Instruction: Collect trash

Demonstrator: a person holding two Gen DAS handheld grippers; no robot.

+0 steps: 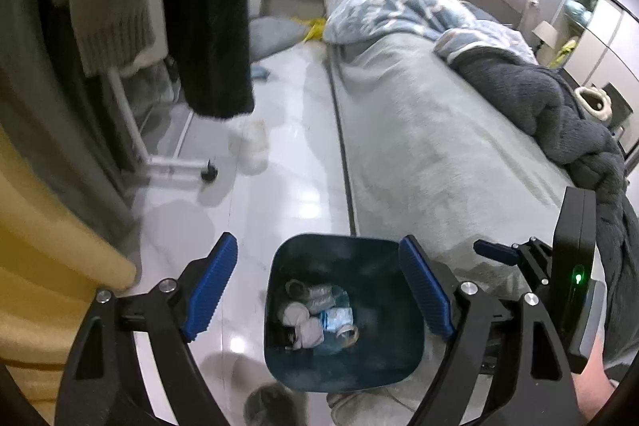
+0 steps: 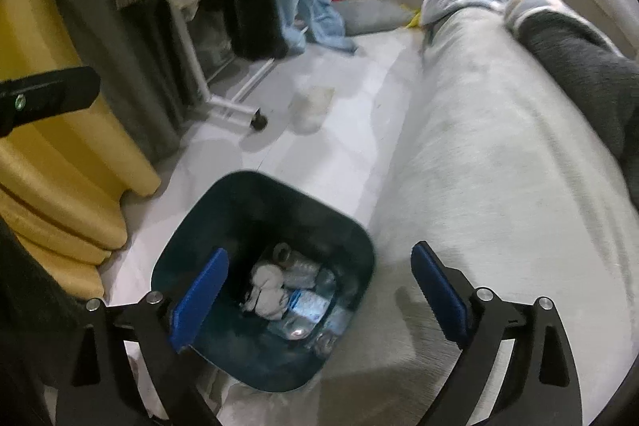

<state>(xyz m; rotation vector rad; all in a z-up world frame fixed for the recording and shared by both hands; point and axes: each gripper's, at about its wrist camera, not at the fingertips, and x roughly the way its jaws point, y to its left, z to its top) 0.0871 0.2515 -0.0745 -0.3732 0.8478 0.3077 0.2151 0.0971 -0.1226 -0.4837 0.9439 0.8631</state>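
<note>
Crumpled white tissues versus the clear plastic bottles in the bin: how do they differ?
The crumpled white tissues are opaque, soft wads; the clear plastic bottles are see-through, and one carries a blue-and-white label. The tissues sit nearer the left gripper side, the bottles beside them toward the bed. Both lie at the bottom of the dark blue bin.

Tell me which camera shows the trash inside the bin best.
The right wrist view: the trash lies larger and closer inside the bin, bottles and wads distinguishable. The left wrist view shows the same pile smaller.
</note>
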